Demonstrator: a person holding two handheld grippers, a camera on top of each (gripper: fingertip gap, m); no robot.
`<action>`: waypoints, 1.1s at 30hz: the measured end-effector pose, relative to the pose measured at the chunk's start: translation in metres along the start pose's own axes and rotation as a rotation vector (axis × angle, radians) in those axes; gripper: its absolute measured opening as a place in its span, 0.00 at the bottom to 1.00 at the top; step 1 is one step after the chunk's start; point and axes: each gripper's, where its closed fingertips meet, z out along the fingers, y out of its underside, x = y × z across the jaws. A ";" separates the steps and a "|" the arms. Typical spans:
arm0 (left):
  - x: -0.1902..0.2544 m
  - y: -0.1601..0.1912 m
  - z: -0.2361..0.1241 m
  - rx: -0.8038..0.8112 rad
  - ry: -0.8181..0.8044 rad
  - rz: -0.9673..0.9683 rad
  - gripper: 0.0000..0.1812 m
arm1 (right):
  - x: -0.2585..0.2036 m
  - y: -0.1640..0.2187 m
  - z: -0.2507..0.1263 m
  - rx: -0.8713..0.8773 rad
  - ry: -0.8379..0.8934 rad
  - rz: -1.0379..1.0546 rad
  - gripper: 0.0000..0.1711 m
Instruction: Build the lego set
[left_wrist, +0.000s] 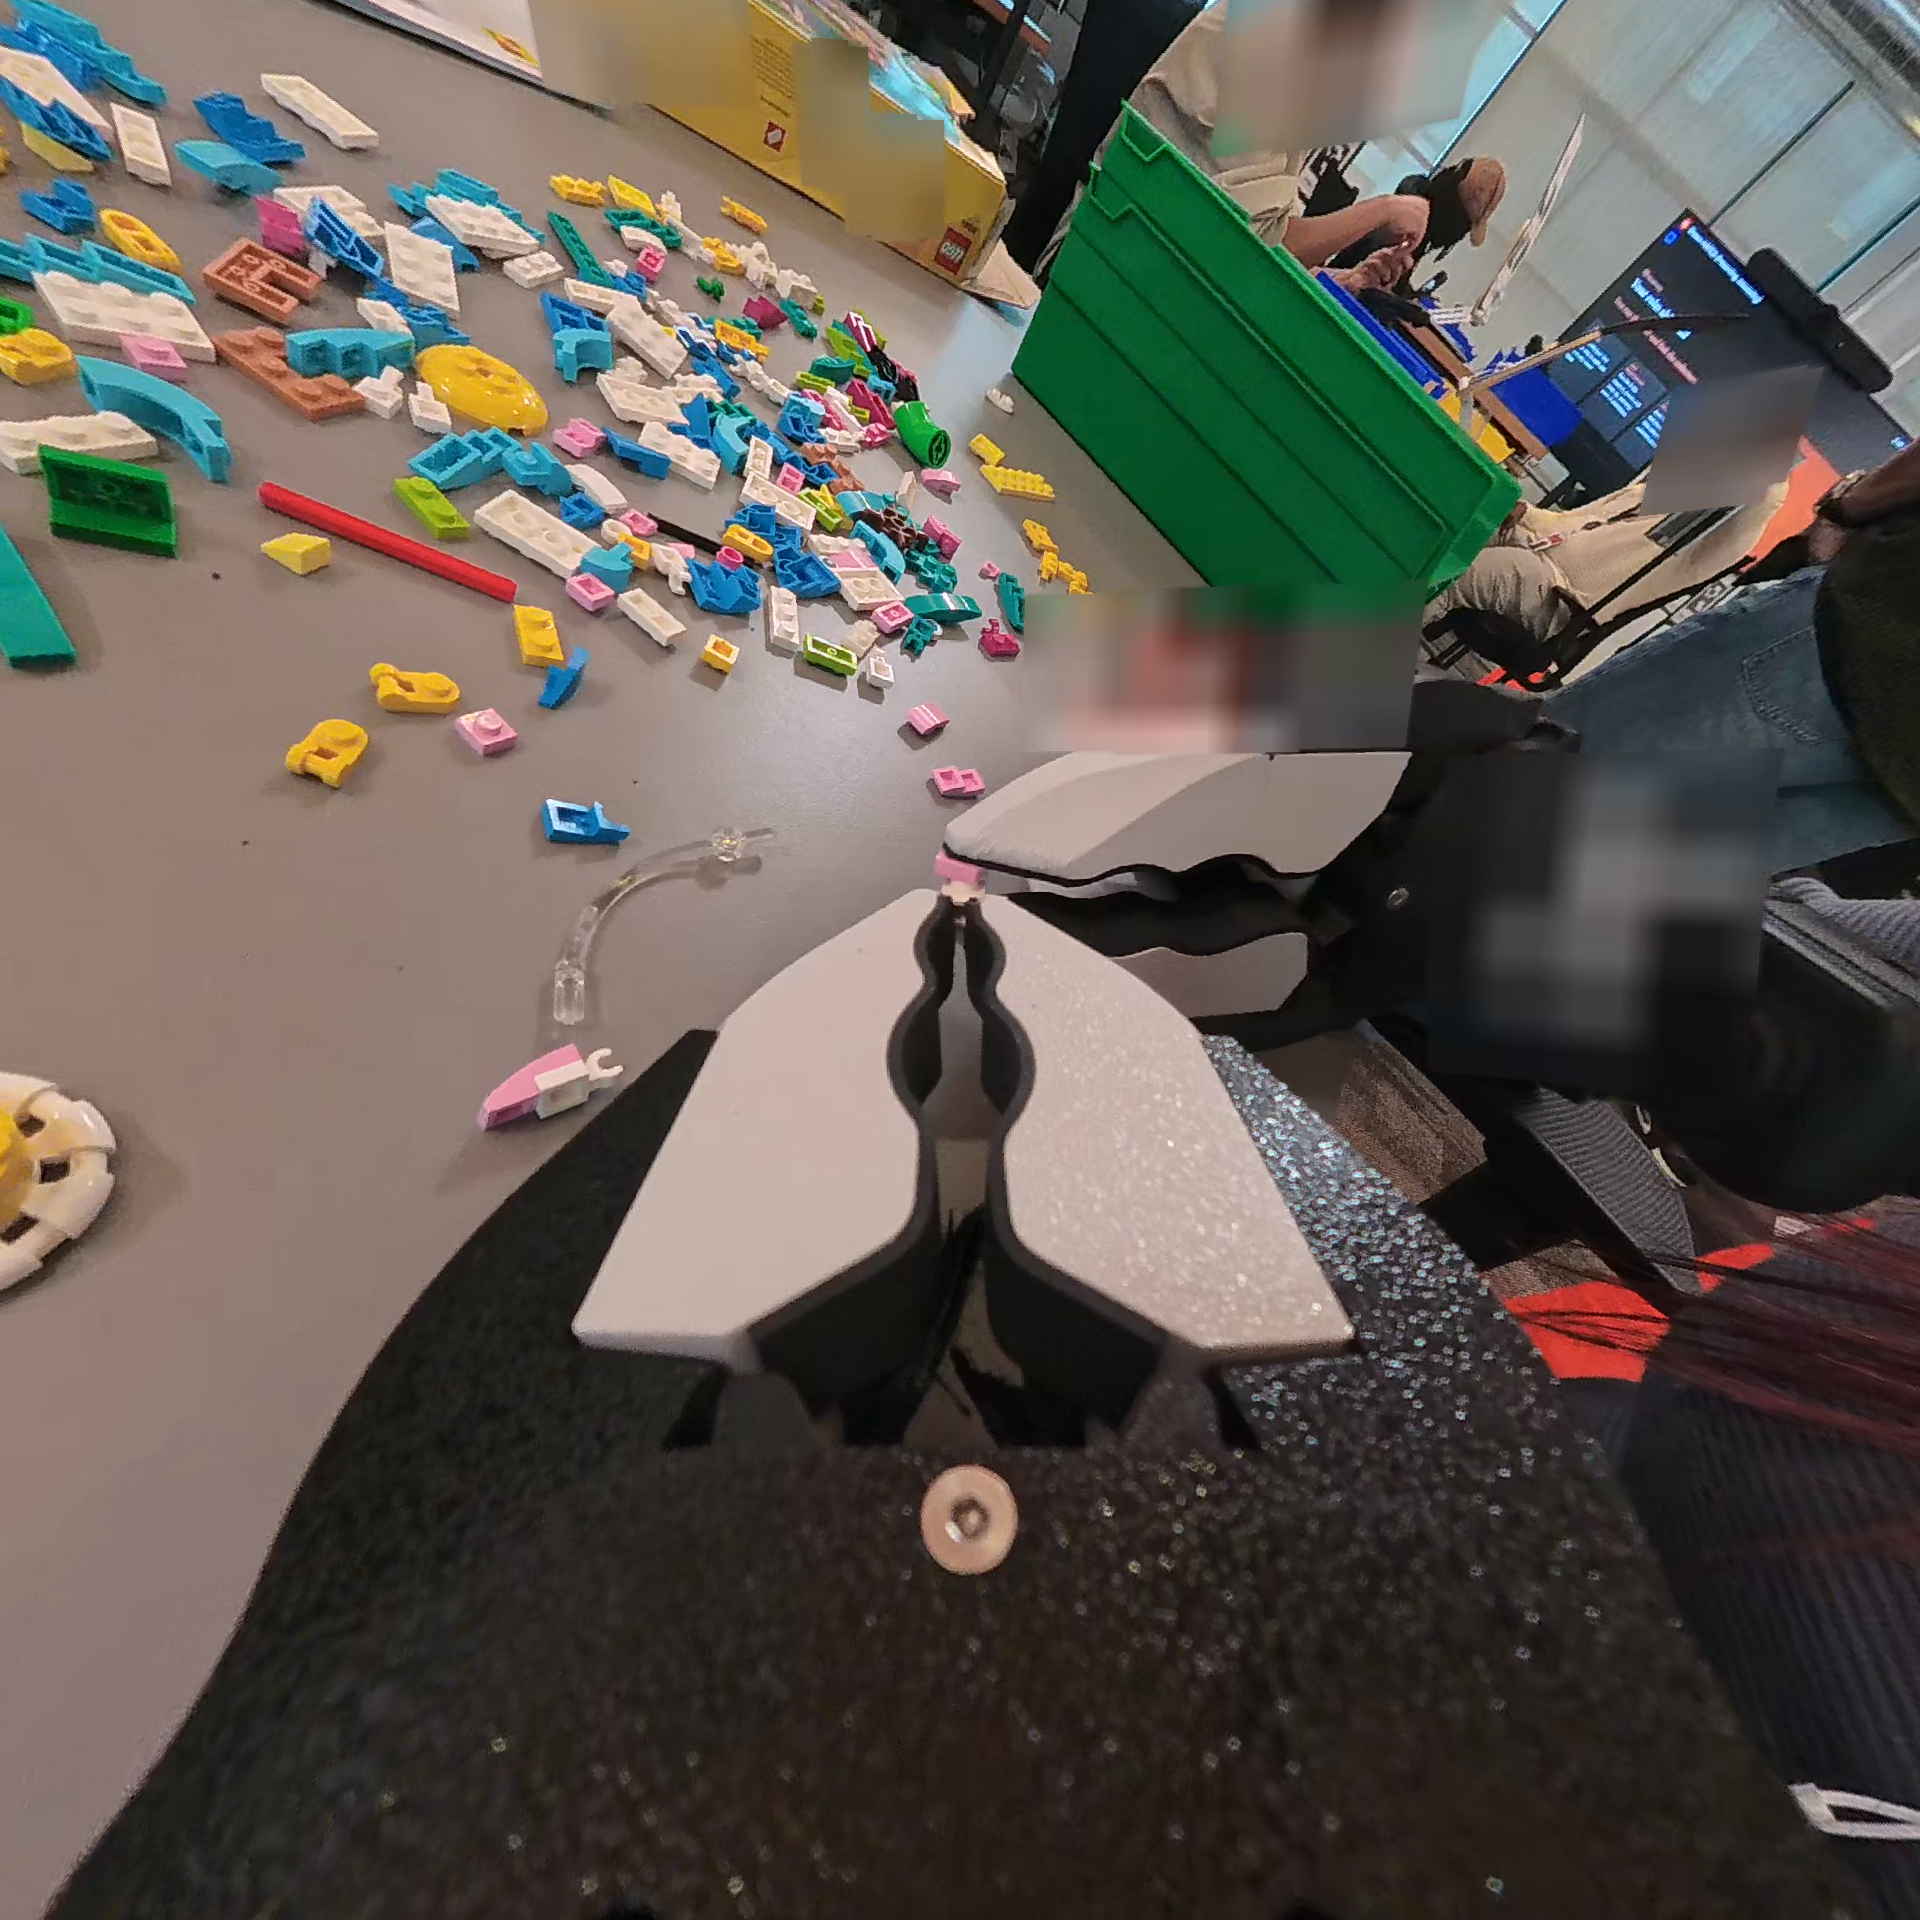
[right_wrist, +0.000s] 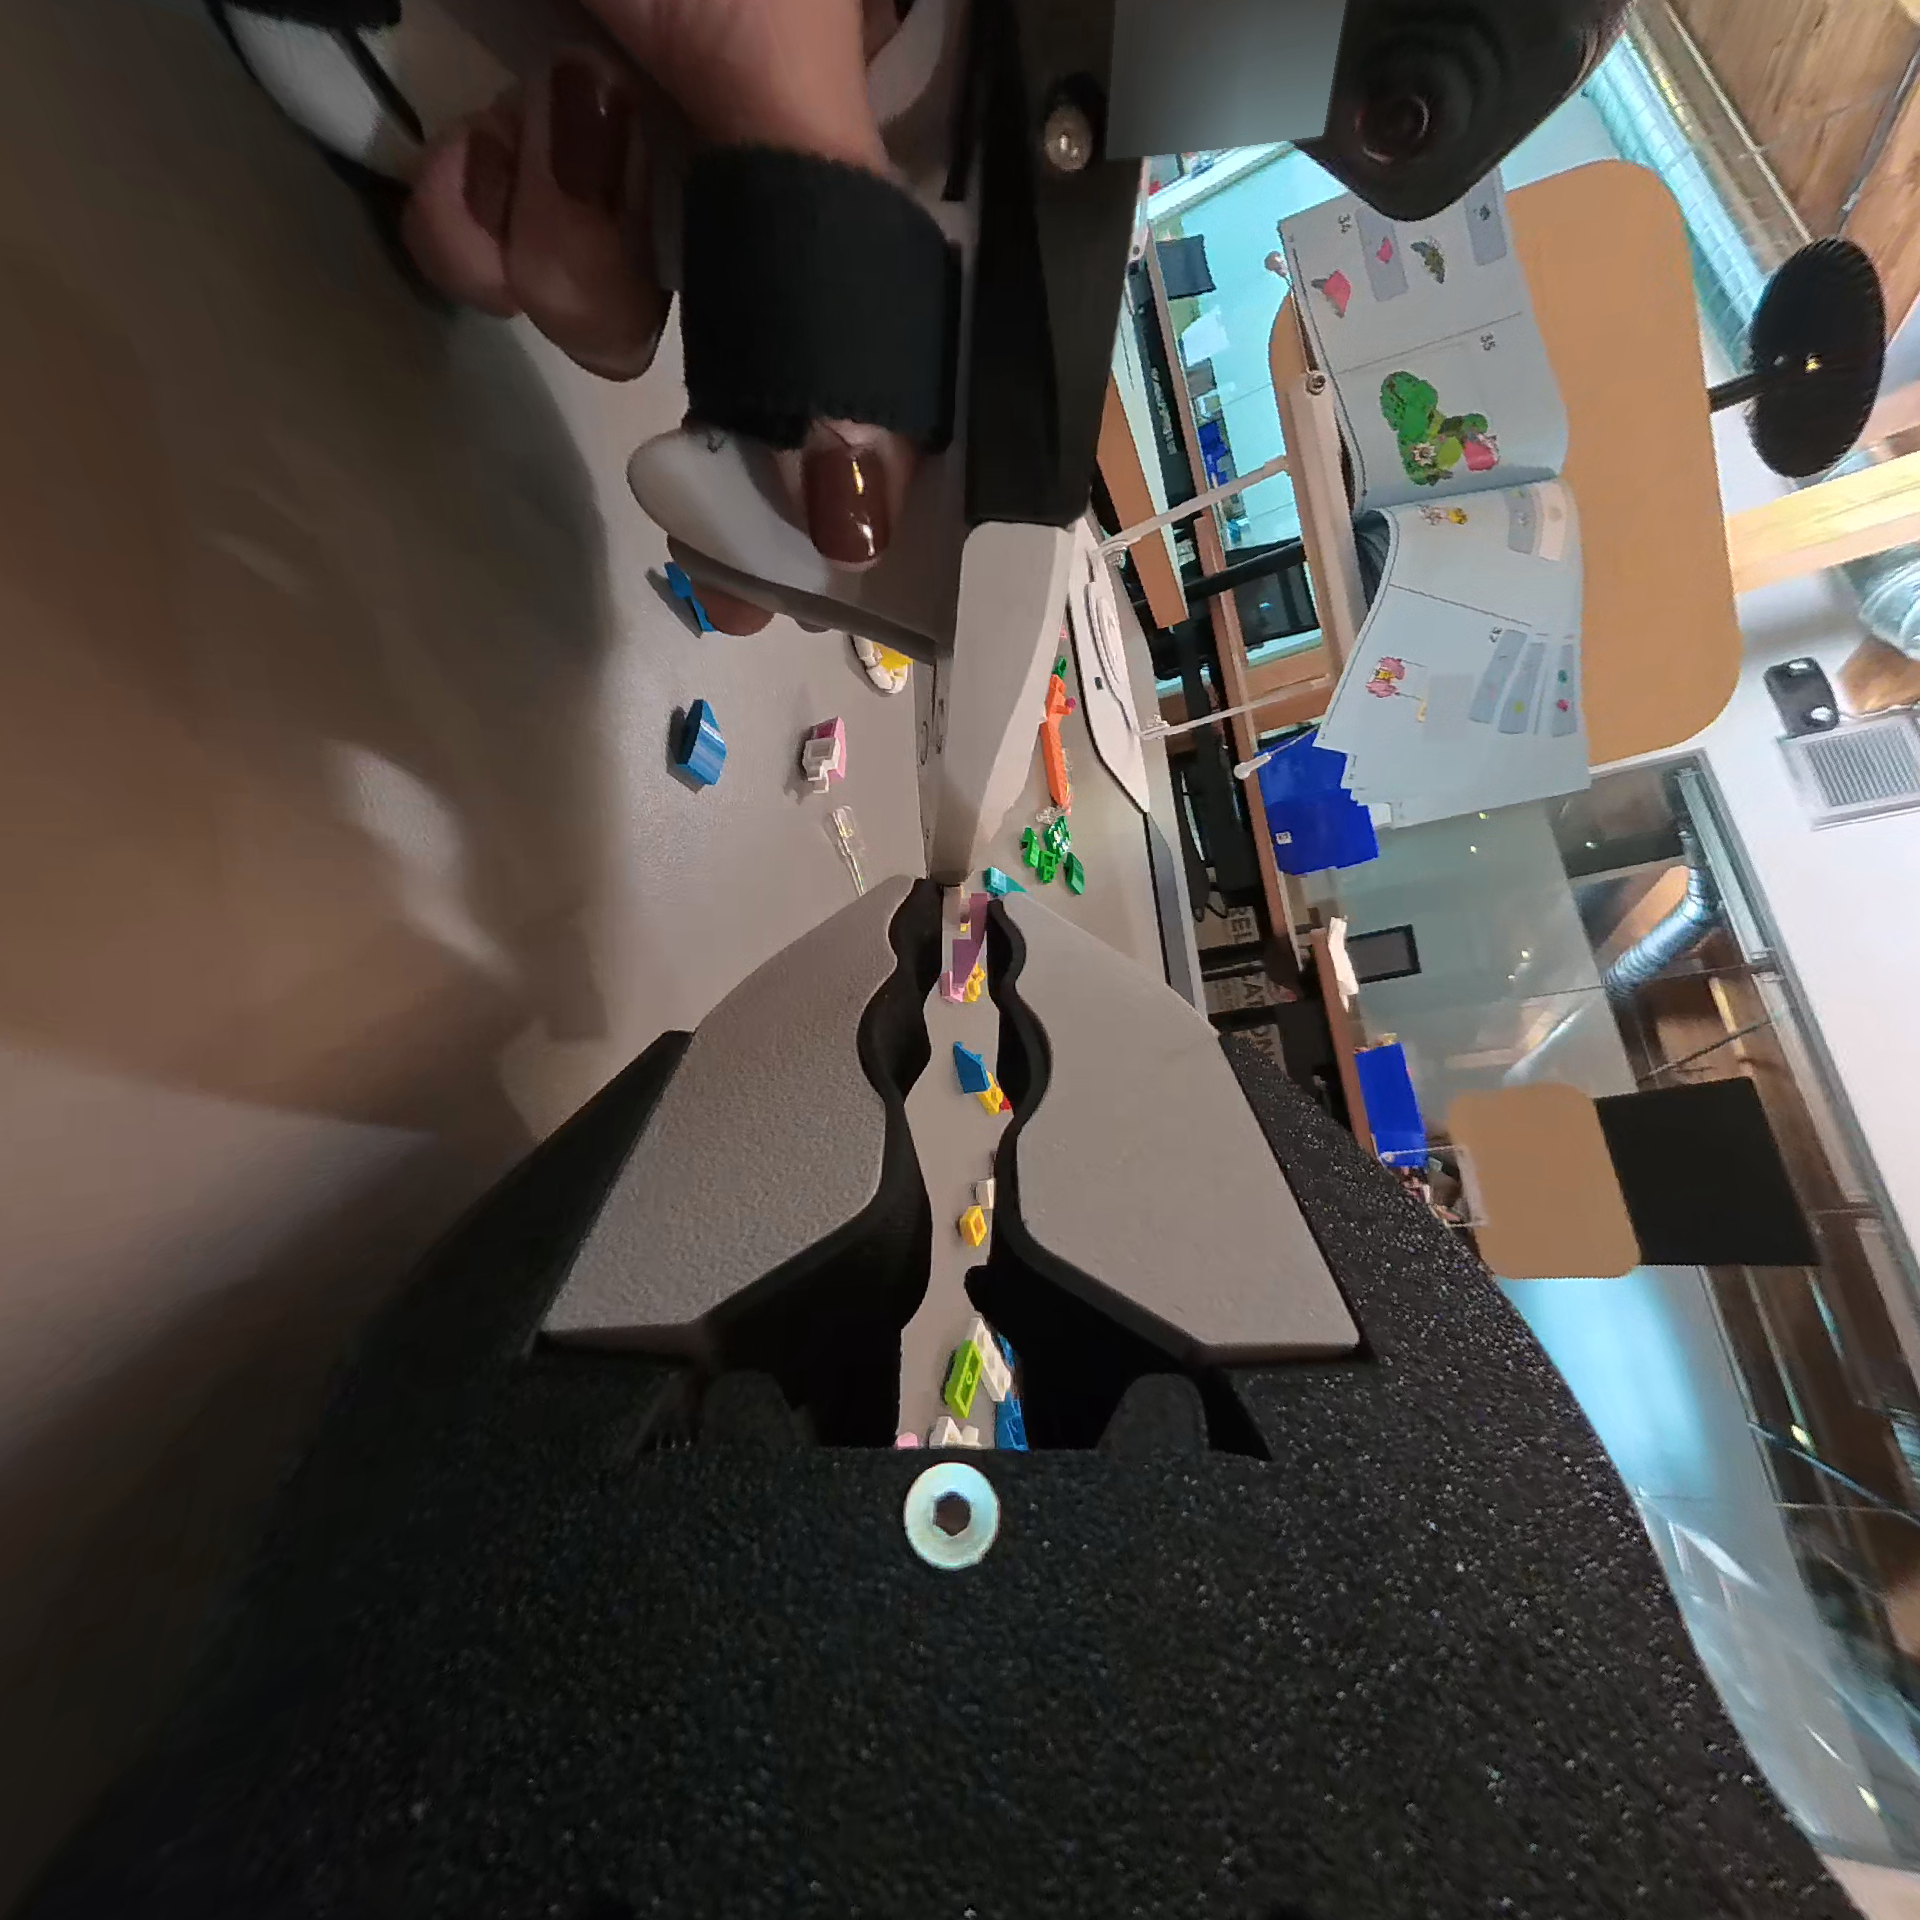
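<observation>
My left gripper (left_wrist: 958, 906) is shut on a tiny white flower-shaped piece (left_wrist: 962, 890), held above the grey table (left_wrist: 312, 1351). My right gripper (left_wrist: 971, 860) comes in from the right, turned on its side, and is shut on a small pink piece (left_wrist: 950, 862). The pink piece sits right on top of the white one, touching it. In the right wrist view my right gripper (right_wrist: 961, 896) pinches the pink piece (right_wrist: 958, 935) at its tips. The left gripper (right_wrist: 951, 868) meets it from above, with a hand (right_wrist: 831, 499) on its handle.
A wide scatter of loose bricks (left_wrist: 644, 416) covers the far table. A clear curved piece (left_wrist: 623, 914), a pink-and-white piece (left_wrist: 545, 1086) and a white round assembly (left_wrist: 42, 1174) lie nearer. A green bin (left_wrist: 1247, 395) and yellow box (left_wrist: 831, 135) stand behind. An instruction booklet (right_wrist: 1455, 520) is propped up.
</observation>
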 end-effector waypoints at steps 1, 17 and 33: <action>0.000 0.000 0.000 -0.001 0.007 -0.006 0.01 | 0.000 0.000 0.000 0.004 -0.002 0.004 0.05; 0.001 0.000 0.002 -0.002 0.019 -0.019 0.01 | -0.001 0.000 -0.001 0.063 -0.052 0.098 0.05; 0.001 -0.002 0.002 0.024 0.008 -0.048 0.01 | 0.001 0.001 -0.002 0.046 -0.020 0.036 0.05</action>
